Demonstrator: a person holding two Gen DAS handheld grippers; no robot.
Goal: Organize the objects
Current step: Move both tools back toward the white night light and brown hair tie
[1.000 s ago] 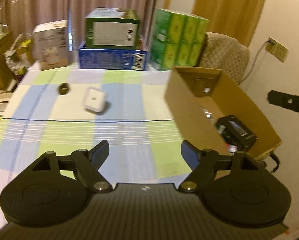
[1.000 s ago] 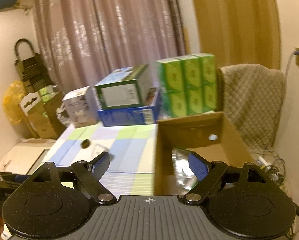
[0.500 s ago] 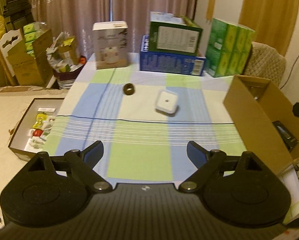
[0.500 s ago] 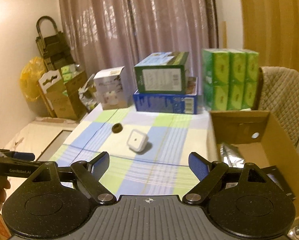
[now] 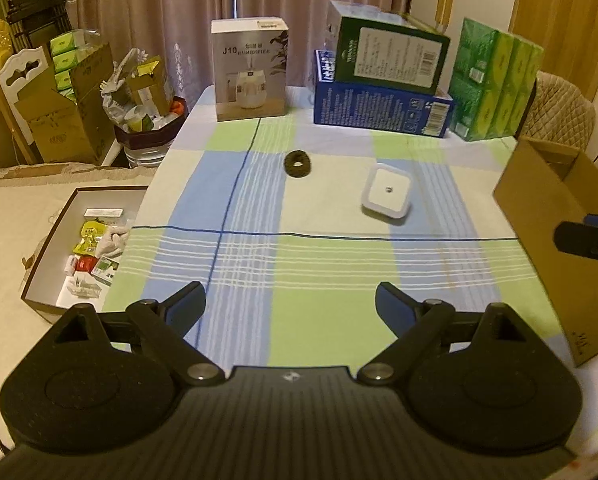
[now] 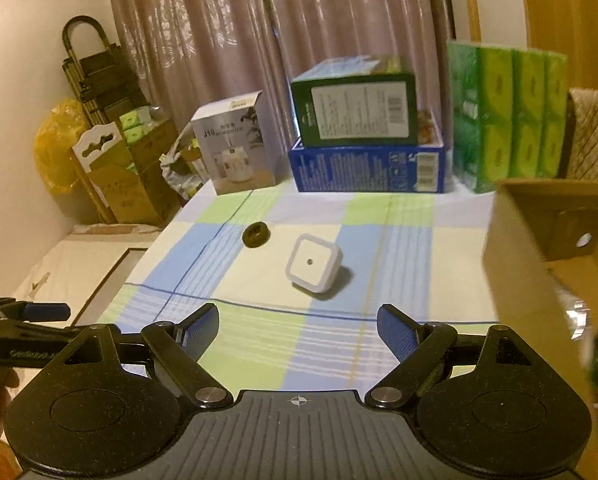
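White square plug-in night light is sitting loose mid-table on the checked blue-and-green tablecloth, with a small dark ring-shaped thing just up-left of it. The open brown cardboard box sits at the right edge. So a second ago both cameras were looking into that box; now they've swung back to the table. Left gripper and right gripper both hover near the front edge, jaws wide apart, empty. My guess: a drop-off is done and the night light is next. Product boxes line the far edge.
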